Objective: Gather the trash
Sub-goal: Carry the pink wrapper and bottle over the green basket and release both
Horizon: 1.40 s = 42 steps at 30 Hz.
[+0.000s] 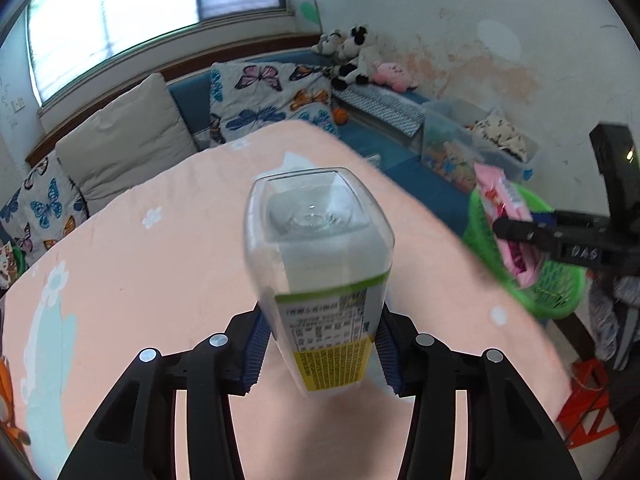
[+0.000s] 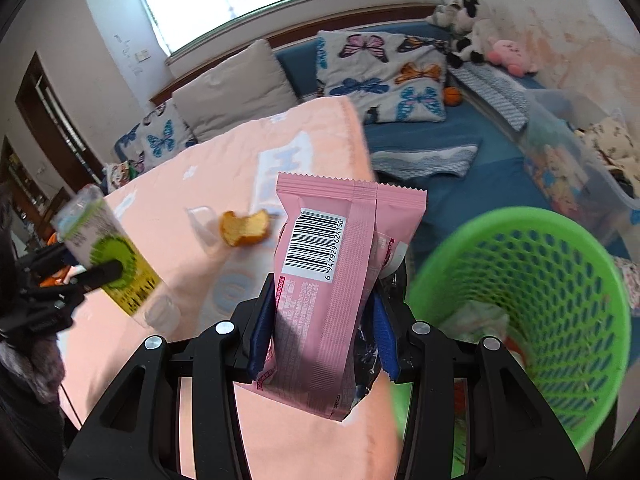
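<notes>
My left gripper (image 1: pixel 320 344) is shut on an empty clear plastic bottle (image 1: pixel 316 240) with a green and yellow label, held above the peach tablecloth (image 1: pixel 140 280). The bottle also shows in the right wrist view (image 2: pixel 104 256). My right gripper (image 2: pixel 320 320) is shut on a pink snack wrapper (image 2: pixel 336 264) with a barcode, just left of the green mesh trash basket (image 2: pixel 560 280). In the left wrist view the wrapper (image 1: pixel 504 216) hangs over the basket (image 1: pixel 552 280) beyond the table's right edge. A piece of cake (image 2: pixel 244 228) lies on the table.
A blue sofa (image 2: pixel 460 184) with butterfly cushions (image 2: pixel 380 76) and plush toys (image 1: pixel 360 56) runs behind the table. Clear storage bins (image 1: pixel 460 140) stand at the right. An orange stool (image 1: pixel 588 396) is near the basket. Crumpled trash lies inside the basket (image 2: pixel 480 316).
</notes>
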### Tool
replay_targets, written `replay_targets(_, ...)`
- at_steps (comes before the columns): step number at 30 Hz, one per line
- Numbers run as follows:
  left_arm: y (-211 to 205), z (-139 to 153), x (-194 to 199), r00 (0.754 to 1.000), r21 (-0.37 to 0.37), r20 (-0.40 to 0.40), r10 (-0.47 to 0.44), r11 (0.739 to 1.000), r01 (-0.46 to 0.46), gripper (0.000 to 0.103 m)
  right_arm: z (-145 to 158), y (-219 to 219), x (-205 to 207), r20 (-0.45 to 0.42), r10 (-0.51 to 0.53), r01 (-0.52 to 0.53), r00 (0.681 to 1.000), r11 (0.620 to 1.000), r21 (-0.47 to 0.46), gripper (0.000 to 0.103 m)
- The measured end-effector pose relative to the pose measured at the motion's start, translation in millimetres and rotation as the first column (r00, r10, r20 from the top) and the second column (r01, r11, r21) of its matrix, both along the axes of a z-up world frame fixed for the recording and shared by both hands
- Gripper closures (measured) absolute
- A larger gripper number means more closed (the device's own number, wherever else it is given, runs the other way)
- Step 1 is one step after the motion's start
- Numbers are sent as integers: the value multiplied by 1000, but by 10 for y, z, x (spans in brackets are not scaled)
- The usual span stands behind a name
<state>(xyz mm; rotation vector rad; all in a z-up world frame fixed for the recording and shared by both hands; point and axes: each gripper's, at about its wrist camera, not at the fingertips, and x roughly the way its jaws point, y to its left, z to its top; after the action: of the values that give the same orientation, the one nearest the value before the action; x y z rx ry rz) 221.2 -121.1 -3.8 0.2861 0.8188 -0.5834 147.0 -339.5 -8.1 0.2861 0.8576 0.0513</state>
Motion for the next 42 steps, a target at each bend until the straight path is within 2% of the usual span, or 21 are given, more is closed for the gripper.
replay_targets(8,-496,173,-164,998,-31,20,-66,997,67,57,-77,-527,-353,-16,-101,100,995,994,-45,58)
replay_targets(16,-1060,323,-290,990,-58,32,-139,988,141,57,-229,-1020,-603,-45,-210,206,977,975,-81,55)
replay_targets(22,-1446,326,-330,984,-73,19,-178,981,179,57,-294,-1265,-750,-46,-265,261,963,962,-82,41)
replay_targets(33,-1989,179,-453,972,-78,12,-234,969,234,57,-218,-1427,-1031,-14,-299,298,954,953,-48,34)
replay_targets(42,-2272,-126,-478,972,-109,-49,-231,968,224,57,-187,-1441,-1208,2,-297,297,955,954,-31,33)
